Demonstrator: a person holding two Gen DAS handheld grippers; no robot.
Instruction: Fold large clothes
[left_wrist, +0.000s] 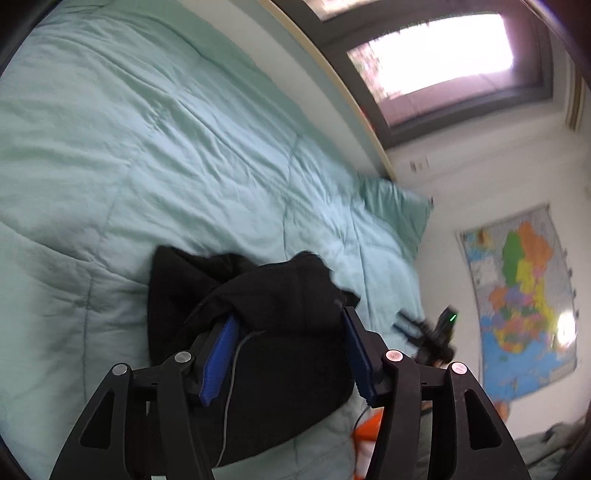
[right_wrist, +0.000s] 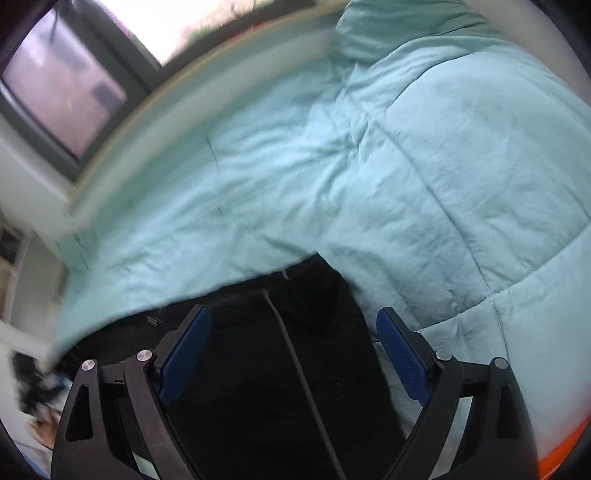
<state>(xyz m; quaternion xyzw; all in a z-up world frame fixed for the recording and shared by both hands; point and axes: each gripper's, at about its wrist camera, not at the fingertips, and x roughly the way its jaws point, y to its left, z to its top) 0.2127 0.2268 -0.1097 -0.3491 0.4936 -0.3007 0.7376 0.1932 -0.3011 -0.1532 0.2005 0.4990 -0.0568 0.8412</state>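
Observation:
A black hooded garment with a grey drawstring lies bunched on the light green quilt. My left gripper has its blue pads on either side of a thick bunch of the black fabric, which fills the gap between them. In the right wrist view the black garment lies flat below my right gripper, whose blue pads stand wide apart with nothing between them. A grey drawstring runs down the fabric.
The quilt covers the bed, with a pillow at its head. A window runs along the bed's far side. A coloured map hangs on the wall. The other gripper's black body shows at the right. Something orange lies near the bed's edge.

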